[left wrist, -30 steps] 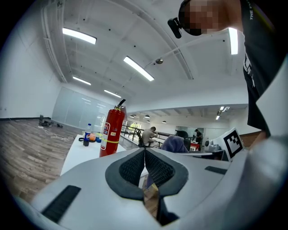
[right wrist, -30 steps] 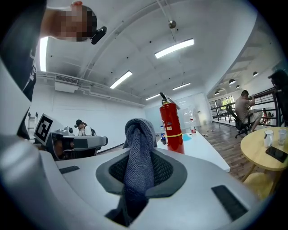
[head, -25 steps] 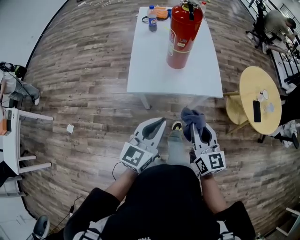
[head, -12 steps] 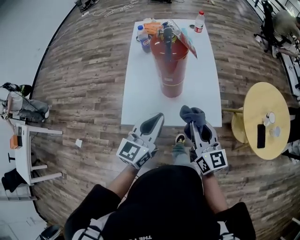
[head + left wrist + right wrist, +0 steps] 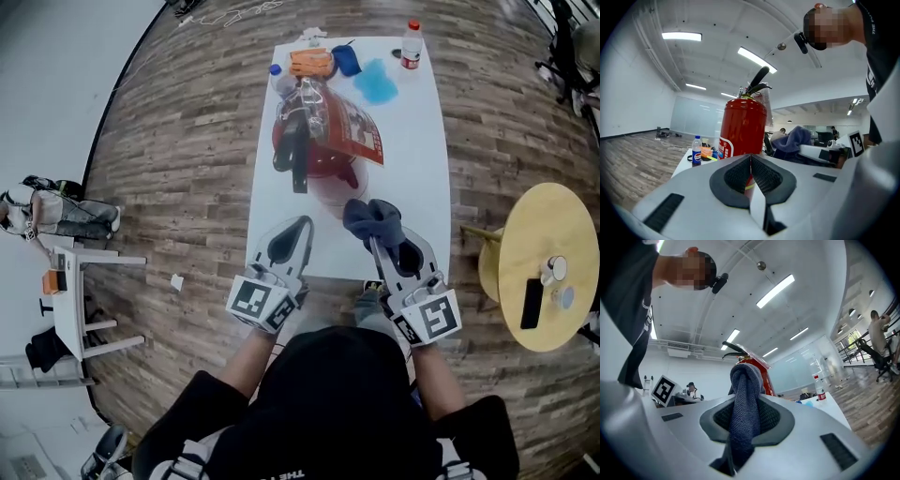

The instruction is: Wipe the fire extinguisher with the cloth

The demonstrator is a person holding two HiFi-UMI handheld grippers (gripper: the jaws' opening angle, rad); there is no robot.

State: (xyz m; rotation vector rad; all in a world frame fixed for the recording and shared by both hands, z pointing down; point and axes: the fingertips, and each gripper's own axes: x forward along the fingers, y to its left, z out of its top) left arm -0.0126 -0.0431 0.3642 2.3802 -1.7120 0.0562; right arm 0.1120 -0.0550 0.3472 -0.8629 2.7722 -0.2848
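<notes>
A red fire extinguisher [image 5: 319,141] with a black handle and a hanging tag stands upright on the white table [image 5: 412,206]; it also rises ahead in the left gripper view [image 5: 740,129] and behind the cloth in the right gripper view [image 5: 759,373]. My right gripper [image 5: 375,232] is shut on a dark blue-grey cloth [image 5: 372,218], bunched at the jaw tips [image 5: 743,404], just short of the extinguisher's base. My left gripper [image 5: 302,225] is shut and empty, its tips [image 5: 751,159] over the table's near edge, left of the cloth.
At the table's far end lie a cola bottle [image 5: 277,77], an orange packet [image 5: 310,63], a blue cloth [image 5: 377,82] and a red-capped bottle [image 5: 411,42]. A round yellow side table [image 5: 544,267] carrying a phone stands to the right. A white chair [image 5: 80,300] is at the left.
I have walked up to the table: both grippers moved forward from above the floor to over its near edge. The extinguisher now lies close ahead. The cloth stayed clamped.
</notes>
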